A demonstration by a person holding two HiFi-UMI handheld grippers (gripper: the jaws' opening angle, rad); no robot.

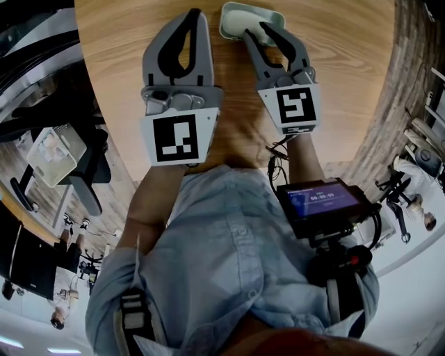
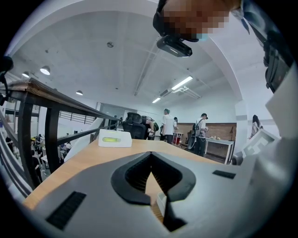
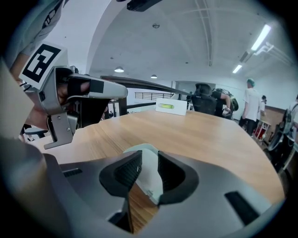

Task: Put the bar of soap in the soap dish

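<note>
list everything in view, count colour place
bar of soap: 1, white, between right gripper's jaws at the soap dish
soap dish: 1, pale green, table ahead of right gripper
table: 1, light wood, under both grippers
box: 1, white with green strip, table's far side
office chair: 1, black, beyond table
people: at least two, white tops, standing beyond table
screen unit: 1, black, person's waist
left gripper: 1, grey, shut, empty, over table
right gripper: 1, grey, shut on bar of soap

Bare table (image 1: 348, 62) right of soap dish (image 1: 228, 26) (left tool (image 1: 195, 15) crowds other side).
</note>
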